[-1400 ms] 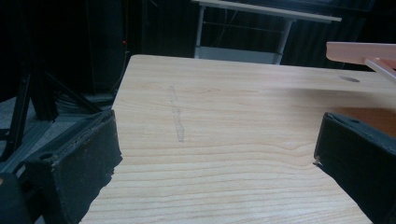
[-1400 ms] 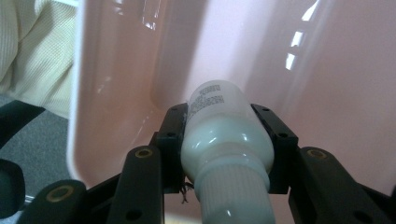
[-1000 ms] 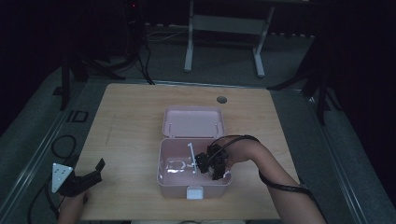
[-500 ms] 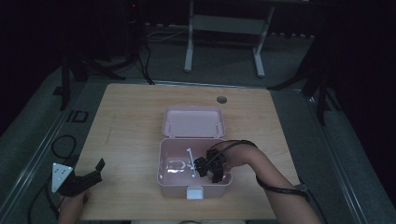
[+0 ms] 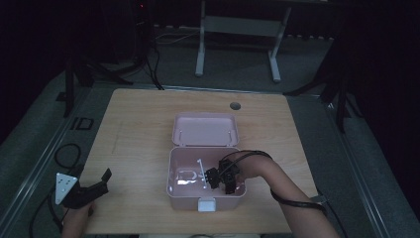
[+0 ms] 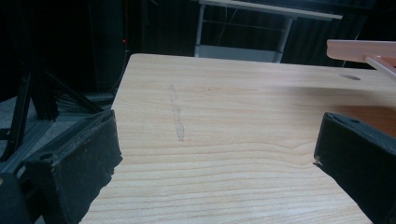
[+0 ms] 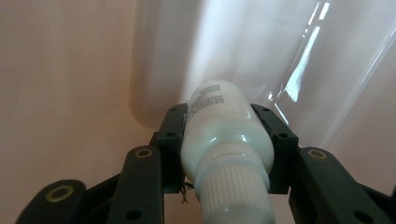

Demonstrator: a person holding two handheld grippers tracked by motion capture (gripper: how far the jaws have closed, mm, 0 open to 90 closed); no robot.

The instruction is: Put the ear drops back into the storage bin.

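Right gripper [image 7: 226,135] clamped on white bottle [image 7: 224,140], down inside open pink box [image 5: 173,171] near table's front edge. Left gripper [image 5: 91,186] at front-left corner, jaws apart, holding nothing.

Two hands, two black two-jaw grippers

The right forearm angles in from the lower right, its black two-jaw right gripper [image 5: 218,178] pointing left and down with jaws clamped on something. The left hand holds the black left gripper [image 5: 101,179] low at the near left, jaws spread wide.
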